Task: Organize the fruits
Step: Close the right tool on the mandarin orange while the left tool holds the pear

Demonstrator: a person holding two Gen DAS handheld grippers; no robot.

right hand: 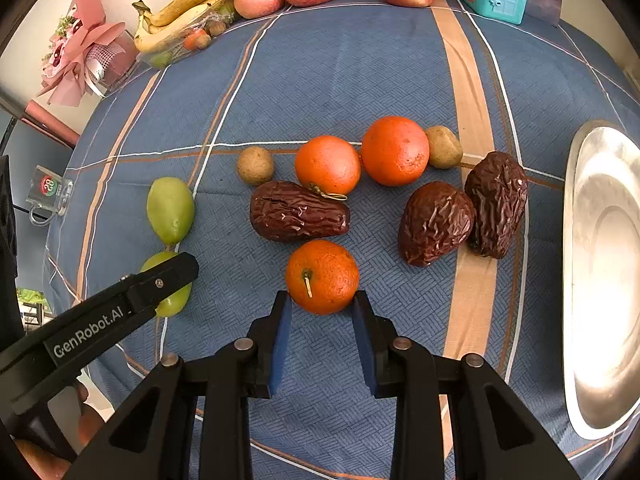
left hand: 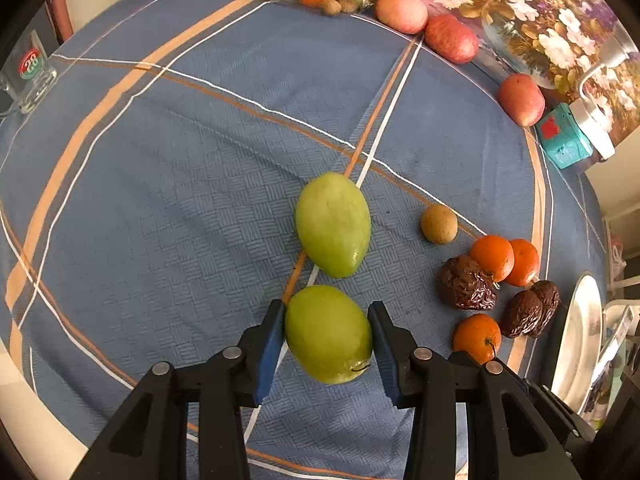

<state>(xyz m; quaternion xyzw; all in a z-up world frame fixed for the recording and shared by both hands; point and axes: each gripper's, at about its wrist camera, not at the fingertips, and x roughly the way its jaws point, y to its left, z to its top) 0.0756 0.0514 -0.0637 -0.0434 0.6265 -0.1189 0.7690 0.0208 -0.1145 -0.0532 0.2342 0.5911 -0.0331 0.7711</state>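
While left hand-held gripper (left hand: 326,336) brackets green fruit (left hand: 329,334), right (right hand: 322,304) brackets orange (right hand: 322,277)

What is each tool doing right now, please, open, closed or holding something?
Left tool: jaws against both sides of the near green fruit, apparently gripping it on the cloth.
Right tool: open, its tips flanking the nearest orange, not clamped.
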